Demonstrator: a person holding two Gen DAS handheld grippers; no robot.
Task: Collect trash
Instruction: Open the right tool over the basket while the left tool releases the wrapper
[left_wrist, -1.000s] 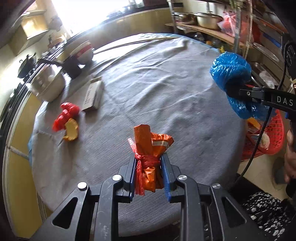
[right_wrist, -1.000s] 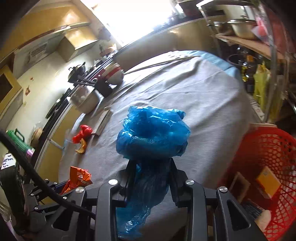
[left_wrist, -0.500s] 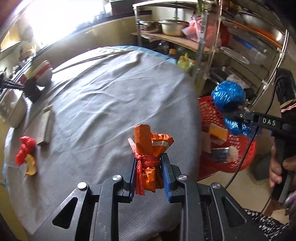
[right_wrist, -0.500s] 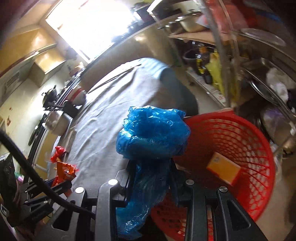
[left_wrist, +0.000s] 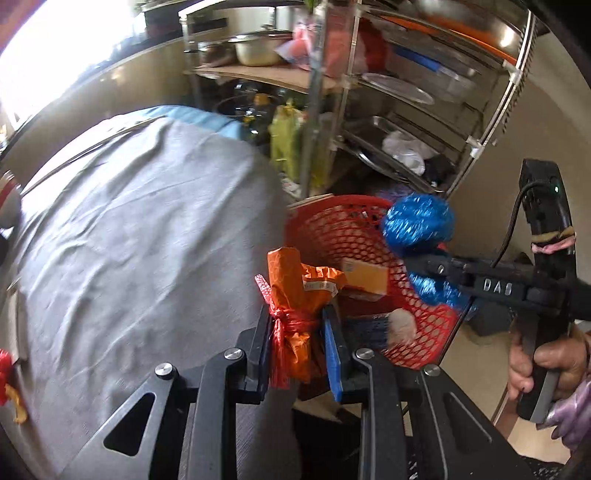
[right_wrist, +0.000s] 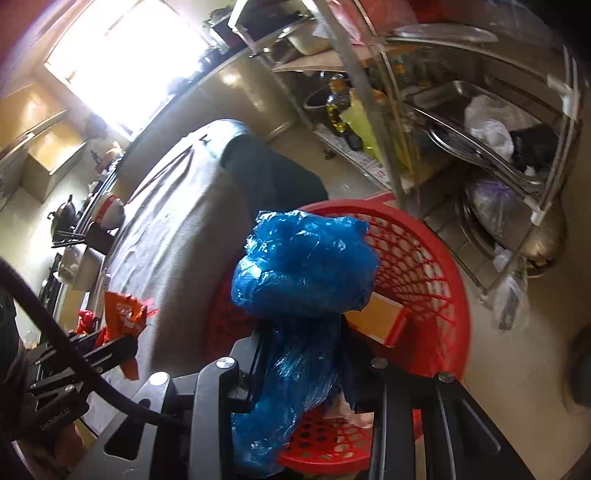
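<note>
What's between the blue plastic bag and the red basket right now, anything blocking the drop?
Nothing visible. The right claw holds the blue bag above the open red basket, which holds only a yellow box and other scraps low inside.

Right gripper (right_wrist: 301, 363) jaws clamped on blue plastic bag (right_wrist: 303, 273), above red basket (right_wrist: 439, 266).

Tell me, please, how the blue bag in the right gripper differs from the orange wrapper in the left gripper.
The blue plastic bag is a puffy, crumpled ball; the orange wrapper is a slimmer bundle tied with red netting. The bag hangs over the red basket, while the wrapper sits at the edge of the grey tablecloth, beside the basket. Both are clamped: bag in the right gripper, wrapper in the left gripper.
</note>
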